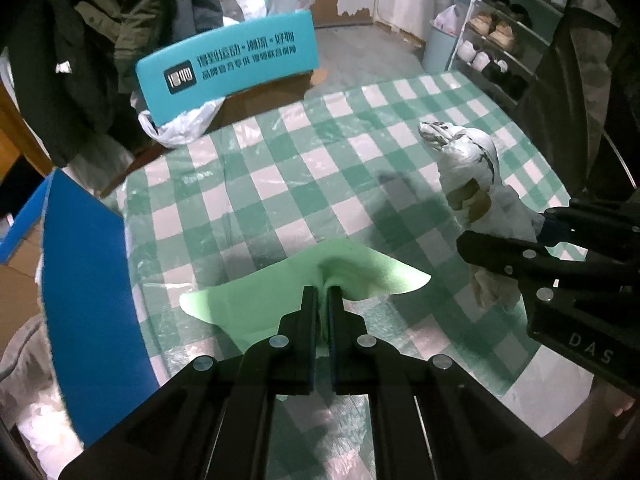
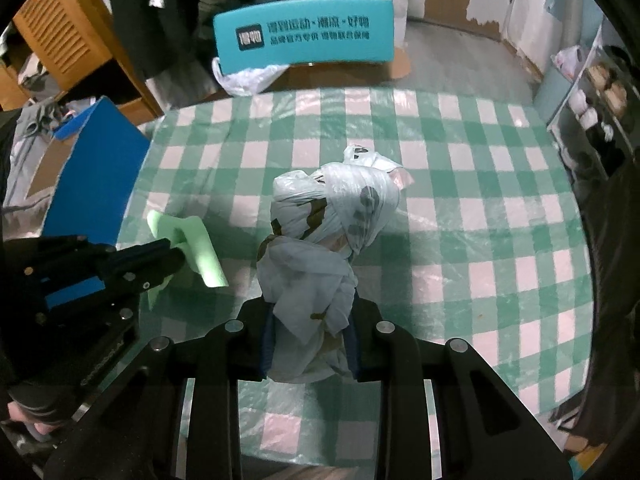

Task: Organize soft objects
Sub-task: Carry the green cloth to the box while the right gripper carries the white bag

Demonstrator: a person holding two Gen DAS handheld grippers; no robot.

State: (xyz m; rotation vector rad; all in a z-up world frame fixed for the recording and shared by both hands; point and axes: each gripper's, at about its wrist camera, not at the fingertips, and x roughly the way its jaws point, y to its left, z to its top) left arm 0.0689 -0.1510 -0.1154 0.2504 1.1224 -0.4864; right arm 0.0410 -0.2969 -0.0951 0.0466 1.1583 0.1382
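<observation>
My left gripper (image 1: 321,294) is clamped tight, jaws nearly touching, on a thin pale-green foam sheet (image 1: 240,300). The sheet pinches into a crease between the pads and fans out left & right of them, lifted above the table (image 1: 280,184) w/ its green-and-white check cloth. In the right wrist view the same sheet (image 2: 192,240) hangs at the left, over the table's left edge area.

My right gripper (image 2: 308,344) is closed on a knotted white plastic bag bundle (image 2: 332,216); jaws stay partly apart b/c the bundle fills the gap, pads pressing its lower end from both sides. Bundle sticks out away from the fingers, over the middle of the table. In the left wrist view it (image 1: 472,168) sits at the right, well apart from the foam sheet.

Blue box flap (image 1: 88,288) stands at the table's left edge. Teal box flap w/ printed text (image 2: 304,36) is on the far side, beyond the table. Shoe rack (image 1: 504,40) far right.
</observation>
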